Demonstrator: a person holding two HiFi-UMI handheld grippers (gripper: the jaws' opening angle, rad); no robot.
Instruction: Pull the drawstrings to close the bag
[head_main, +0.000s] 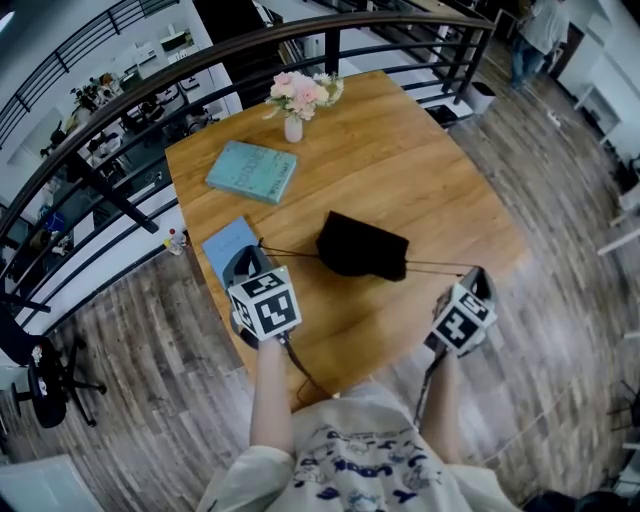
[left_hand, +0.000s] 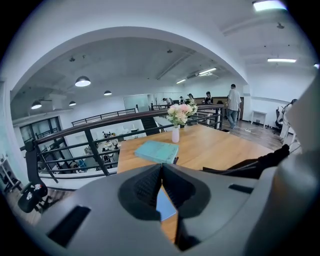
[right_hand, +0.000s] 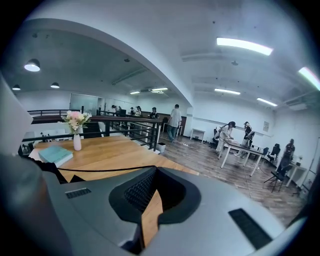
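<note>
Head view alone gives us the count: one black bag (head_main: 362, 247) mid-surface (head_main: 420, 170), two books (head_main: 252, 170), one vase (head_main: 293, 128), two taut drawstrings (head_main: 290, 252), both forearms reaching forward; left gripper view shows the left hand-held gripper (left_hand: 161, 167) pressed shut; right gripper view shows the right hand-held gripper (right_hand: 152, 170) pinching a drawstring (right_hand: 100, 168).

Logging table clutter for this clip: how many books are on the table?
2. A teal book lies near the flower vase; a blue book lies at the left edge of the table, partly covered by the left gripper.
</note>
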